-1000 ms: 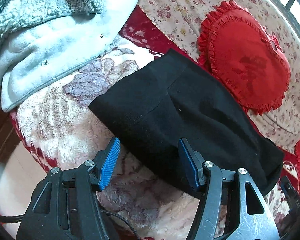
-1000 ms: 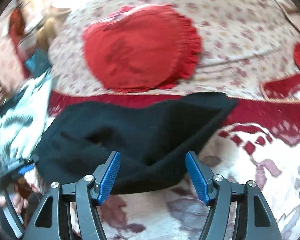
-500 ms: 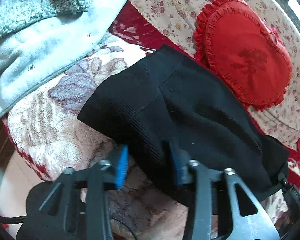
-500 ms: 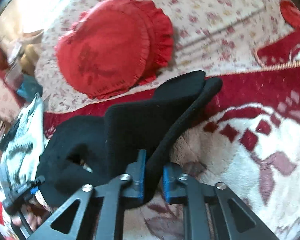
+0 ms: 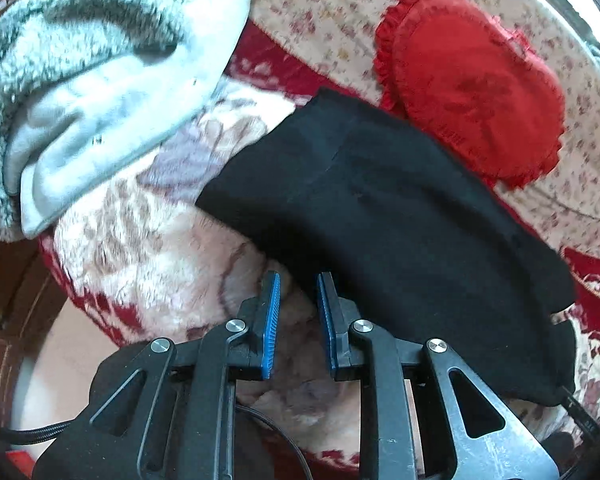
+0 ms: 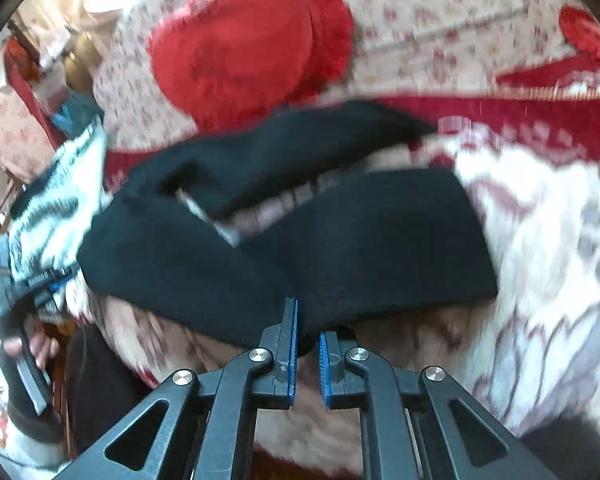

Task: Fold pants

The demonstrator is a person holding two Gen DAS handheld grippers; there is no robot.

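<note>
The black pants (image 5: 379, 220) lie crumpled across a plush flowered blanket (image 5: 148, 248). My left gripper (image 5: 298, 278) is at their near edge, its jaws closing, and the cloth's rim sits pinched between the blue pad tips. In the right wrist view the pants (image 6: 339, 248) are doubled into two layers with a gap between them. My right gripper (image 6: 307, 318) is shut on their near hem. The left gripper (image 6: 40, 280), held by a hand (image 6: 28, 344), shows at that view's left edge.
A red heart-shaped cushion (image 5: 471, 84) lies on a flowered sheet (image 5: 331, 12) just beyond the pants. A grey fleece garment (image 5: 100, 80) is heaped at the far left. Brown wooden furniture (image 5: 4, 280) borders the blanket at the lower left.
Both grippers went from wide open to shut on the pants' near edge. The right one has pulled its part of the cloth, and the pants now lie bunched in two layers.
</note>
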